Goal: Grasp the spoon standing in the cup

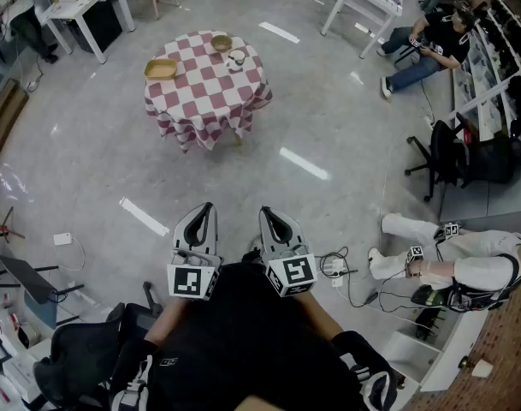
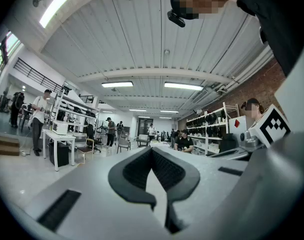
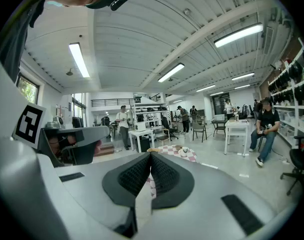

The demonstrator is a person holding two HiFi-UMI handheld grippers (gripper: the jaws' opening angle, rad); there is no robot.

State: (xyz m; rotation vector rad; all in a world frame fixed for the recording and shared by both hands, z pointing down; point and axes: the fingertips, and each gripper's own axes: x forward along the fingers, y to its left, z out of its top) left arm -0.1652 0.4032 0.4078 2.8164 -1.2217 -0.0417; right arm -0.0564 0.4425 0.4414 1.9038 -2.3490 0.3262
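the table (image 1: 210, 101) stands mid-floor. on the table, a tray (image 1: 161, 68) lies at its left edge and a bowl (image 1: 222, 43) at its far edge, with the cup (image 1: 237, 57) just nearer and right of the bowl. well before the table, the left gripper (image 1: 208, 207) and right gripper (image 1: 265, 211) sit side by side. a seated person (image 1: 431, 45) is far right of the table, and a desk (image 1: 87, 2) lies behind it to the left.

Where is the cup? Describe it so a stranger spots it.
On the open floor stands a round table in a red-and-white checked cloth. The cup sits near its far right edge: the only white item, beside a tan bowl and tray.
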